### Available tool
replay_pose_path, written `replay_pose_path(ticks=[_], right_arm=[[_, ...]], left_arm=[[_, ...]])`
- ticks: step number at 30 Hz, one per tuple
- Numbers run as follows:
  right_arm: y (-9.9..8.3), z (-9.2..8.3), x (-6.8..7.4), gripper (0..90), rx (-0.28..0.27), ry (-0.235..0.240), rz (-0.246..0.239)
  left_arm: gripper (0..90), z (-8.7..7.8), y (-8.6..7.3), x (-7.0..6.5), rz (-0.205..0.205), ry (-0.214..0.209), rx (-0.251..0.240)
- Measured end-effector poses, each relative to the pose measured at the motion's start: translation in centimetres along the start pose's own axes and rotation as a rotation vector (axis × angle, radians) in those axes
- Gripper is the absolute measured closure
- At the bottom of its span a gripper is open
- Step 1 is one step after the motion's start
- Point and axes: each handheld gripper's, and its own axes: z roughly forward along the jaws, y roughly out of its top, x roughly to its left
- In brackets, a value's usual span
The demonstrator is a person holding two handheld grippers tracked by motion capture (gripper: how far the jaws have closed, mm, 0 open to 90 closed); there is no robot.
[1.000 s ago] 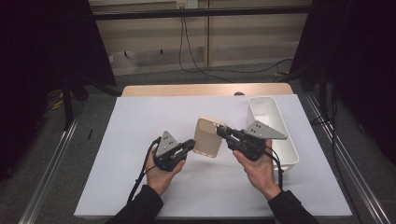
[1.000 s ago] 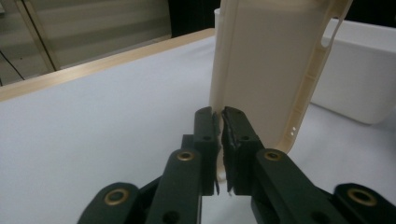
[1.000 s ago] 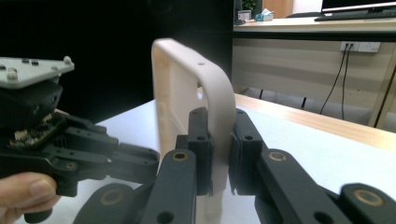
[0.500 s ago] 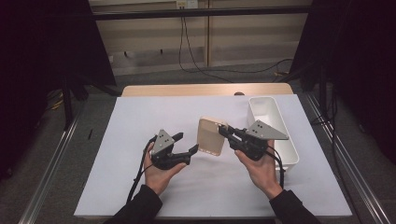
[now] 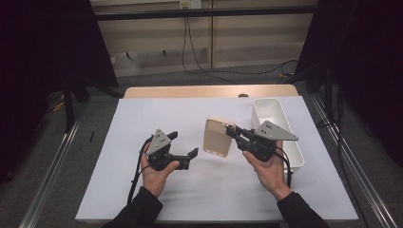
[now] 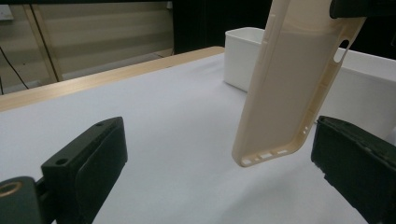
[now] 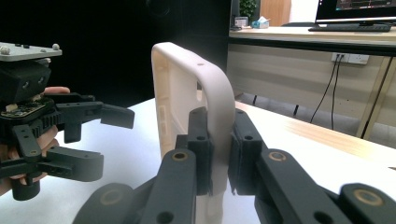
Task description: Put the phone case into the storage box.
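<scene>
My right hand-held gripper is clamped tight on one corner of the beige, flexible plastic phone case, holding it upright and clear of the white-covered tabletop. My left hand-held gripper, at about nine o'clock from the case, has just been opening its jaws; they now stand wide with nothing pressed between them, the case's lower edge hanging just beyond them. So the handover looks done: the case rests with my right hand alone. The white rectangular plastic bin sits at about three o'clock from the case, near my right hand. What I judge is left is carrying the case over and dropping it into that bin.
</scene>
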Motion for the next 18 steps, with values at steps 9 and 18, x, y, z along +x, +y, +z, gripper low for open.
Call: replay_pose_path(ticks=[9, 18], right_arm=[[0.6, -0.8, -0.8, 81.4, -0.02, -0.01, 0.002], [1.0, -1.4, -1.8, 81.4, -0.029, -0.016, 0.011]], left_arm=[[3.6, -0.4, -0.3, 0.2, 0.017, 0.029, -0.009], [3.7, -1.3, -0.9, 0.6, 0.014, 0.062, -0.02]])
